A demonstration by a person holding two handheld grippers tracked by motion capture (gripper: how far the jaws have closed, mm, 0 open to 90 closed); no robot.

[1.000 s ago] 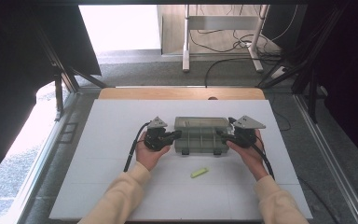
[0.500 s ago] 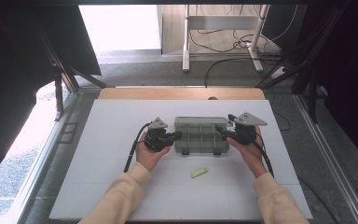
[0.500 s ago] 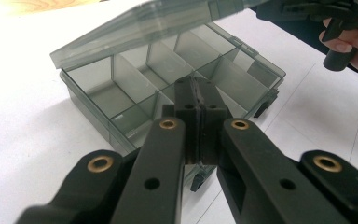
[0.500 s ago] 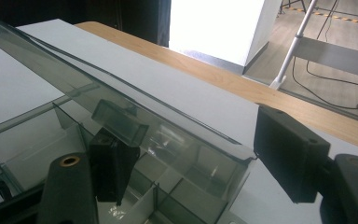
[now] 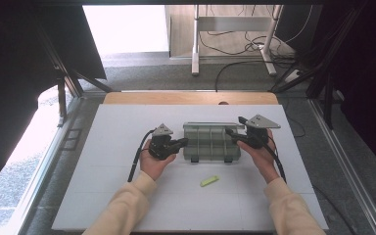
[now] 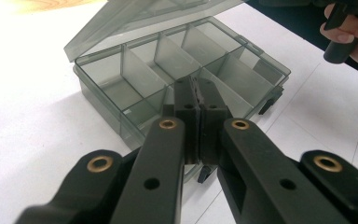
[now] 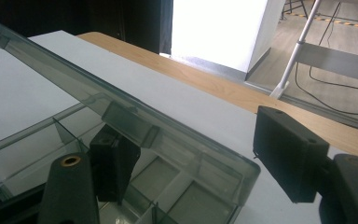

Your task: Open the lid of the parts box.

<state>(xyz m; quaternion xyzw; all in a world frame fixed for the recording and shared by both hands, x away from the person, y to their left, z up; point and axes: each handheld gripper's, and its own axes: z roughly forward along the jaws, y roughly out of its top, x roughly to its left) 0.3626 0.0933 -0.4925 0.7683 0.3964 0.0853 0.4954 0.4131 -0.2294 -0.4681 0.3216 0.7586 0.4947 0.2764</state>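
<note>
A grey see-through compartment box sits mid-table, its several compartments empty. Its lid is tilted up, part open, hinged at the far side. My left gripper is shut with nothing between its jaws; its tips rest at the box's near wall. My right gripper is open at the box's right end. One finger sits under the raised lid edge, the other pad stands apart beside the lid's corner. The right hand shows beyond the box.
A small yellow-green piece lies on the white board in front of the box. A wooden table edge runs behind the board. Cables and metal frame legs stand on the floor beyond.
My right gripper has edged slightly upward at the box's right end, with the lid edge on its finger. The left gripper and the box body have stayed in place.
</note>
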